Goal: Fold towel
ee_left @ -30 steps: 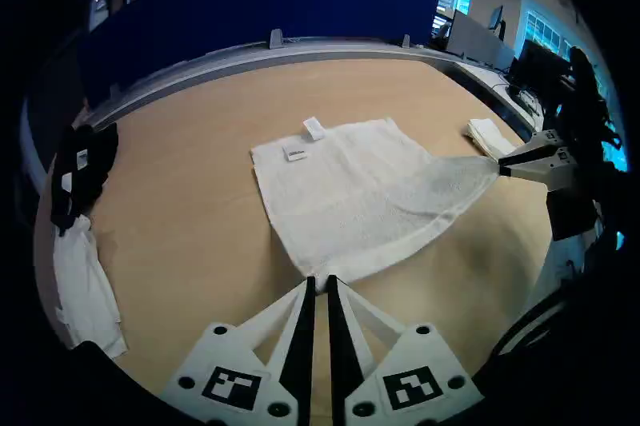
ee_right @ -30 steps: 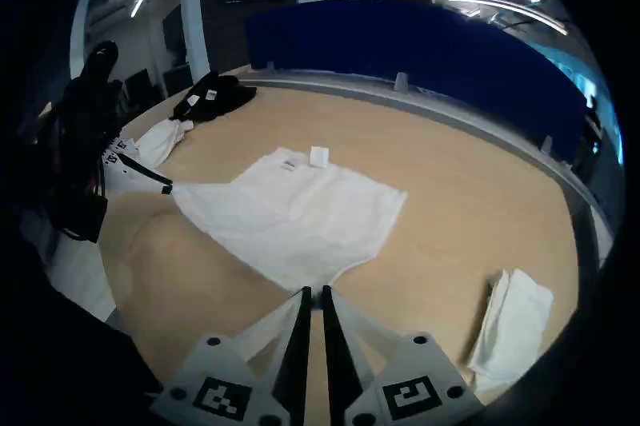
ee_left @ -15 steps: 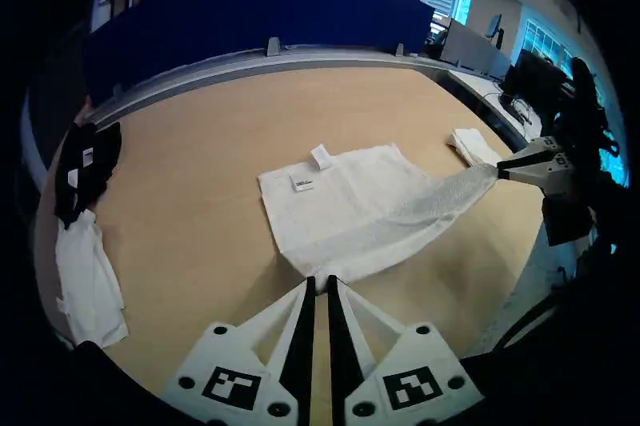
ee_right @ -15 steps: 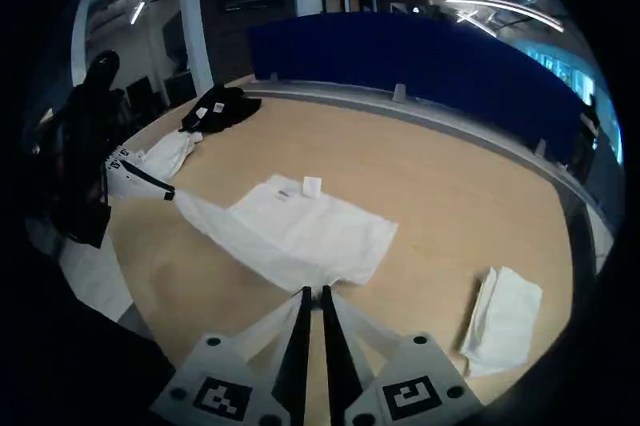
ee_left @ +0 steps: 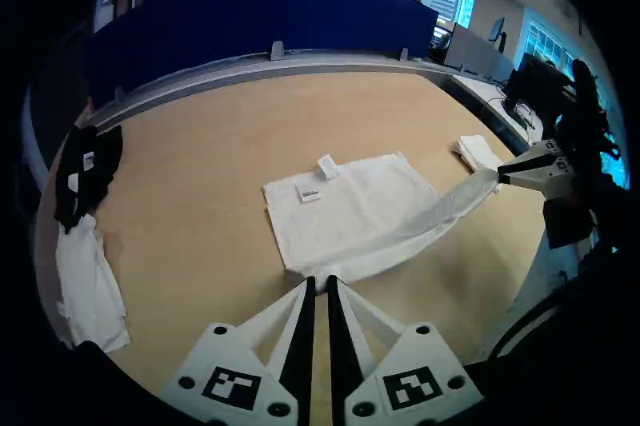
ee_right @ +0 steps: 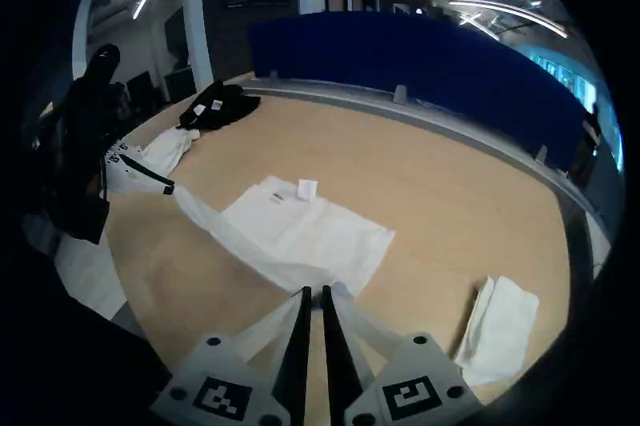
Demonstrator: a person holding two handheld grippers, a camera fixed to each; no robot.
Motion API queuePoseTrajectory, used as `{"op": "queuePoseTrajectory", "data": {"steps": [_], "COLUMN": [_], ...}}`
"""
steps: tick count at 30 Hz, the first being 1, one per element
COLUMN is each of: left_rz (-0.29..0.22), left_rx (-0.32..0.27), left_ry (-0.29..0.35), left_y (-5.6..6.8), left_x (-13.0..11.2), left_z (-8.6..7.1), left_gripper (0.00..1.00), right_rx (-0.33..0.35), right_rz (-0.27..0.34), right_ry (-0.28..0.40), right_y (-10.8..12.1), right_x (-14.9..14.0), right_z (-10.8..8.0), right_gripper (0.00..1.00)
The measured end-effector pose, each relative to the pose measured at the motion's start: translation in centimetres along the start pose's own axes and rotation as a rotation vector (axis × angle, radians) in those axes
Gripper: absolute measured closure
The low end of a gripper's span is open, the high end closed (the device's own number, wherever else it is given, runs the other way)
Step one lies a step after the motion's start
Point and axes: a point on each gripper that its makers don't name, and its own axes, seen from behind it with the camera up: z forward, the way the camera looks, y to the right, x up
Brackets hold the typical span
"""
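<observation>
A white towel point(ee_left: 352, 206) lies on the wooden table point(ee_left: 200, 154), its far half flat with two small labels at the far edge. Its near edge is lifted into a stretched band between both grippers. My left gripper point(ee_left: 320, 282) is shut on one near corner. The right gripper point(ee_left: 502, 173) at the right edge of the left gripper view pinches the other corner. In the right gripper view the same towel point(ee_right: 304, 230) runs from my right gripper point(ee_right: 314, 292), shut on its corner, up to the left gripper point(ee_right: 168, 186) at the left.
A folded white towel point(ee_left: 478, 150) point(ee_right: 500, 330) lies near the table's edge. A black garment point(ee_left: 84, 170) point(ee_right: 218, 102) and a white cloth point(ee_left: 84, 286) point(ee_right: 164, 150) lie at the other end. A blue partition point(ee_left: 256, 14) runs behind the table.
Both grippers have carried the towel's near edge upward and towards the far edge. The lifted part has narrowed into a thin band, and less of the towel lies flat.
</observation>
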Motion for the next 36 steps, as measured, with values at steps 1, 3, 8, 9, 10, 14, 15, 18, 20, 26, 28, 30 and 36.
{"op": "queuePoseTrajectory", "data": {"steps": [1, 3, 8, 9, 10, 14, 15, 18, 20, 26, 28, 30, 36], "left_rz": [0.000, -0.001, 0.007, 0.009, 0.011, 0.019, 0.018, 0.013, 0.007, 0.002, 0.005, 0.009, 0.016], "left_rx": [0.002, 0.005, 0.015, 0.018, 0.021, 0.030, 0.032, 0.038, 0.038, 0.031, 0.028, 0.026, 0.029], "left_ry": [0.004, 0.012, 0.030, 0.032, 0.035, 0.039, 0.039, 0.036, 0.031, 0.015, 0.012, 0.010, 0.000], "left_y": [-0.1, -0.4, -1.1, -1.3, -1.5, -2.2, -2.4, -3.0, -3.3, -3.6, -3.7, -3.8, -4.3], "left_x": [0.2, 0.8, 2.2, 2.4, 2.6, 3.3, 3.4, 3.6, 3.7, 3.2, 3.2, 3.2, 2.9], "left_z": [0.2, 0.6, 2.0, 2.4, 2.7, 4.4, 4.8, 6.1, 6.9, 8.5, 8.9, 9.4, 11.1], "left_gripper": [0.89, 0.89, 0.89, 0.89, 0.89, 0.89, 0.89, 0.89, 0.89, 0.89, 0.89, 0.89, 0.89], "right_rx": [-0.001, -0.006, -0.023, -0.027, -0.031, -0.046, -0.048, -0.052, -0.052, -0.053, -0.052, -0.053, -0.064], "right_rz": [-0.001, -0.003, -0.004, -0.003, -0.002, 0.005, 0.006, 0.009, 0.008, 0.014, 0.019, 0.023, 0.038], "right_ry": [0.000, -0.001, -0.003, -0.003, -0.002, -0.002, -0.004, -0.011, -0.018, -0.038, -0.044, -0.050, -0.067], "right_y": [0.2, 0.6, 1.9, 2.2, 2.5, 3.6, 3.8, 4.5, 4.8, 5.3, 5.5, 5.8, 6.8], "right_x": [0.1, 0.4, 1.0, 1.2, 1.4, 1.8, 1.9, 1.8, 1.7, 1.1, 0.9, 0.8, 0.2], "right_z": [0.2, 0.7, 2.4, 2.8, 3.2, 4.9, 5.3, 6.4, 7.1, 8.5, 8.9, 9.3, 10.7], "right_gripper": [0.90, 0.90, 0.90, 0.90, 0.90, 0.90, 0.90, 0.90, 0.90, 0.90, 0.90, 0.90, 0.90]}}
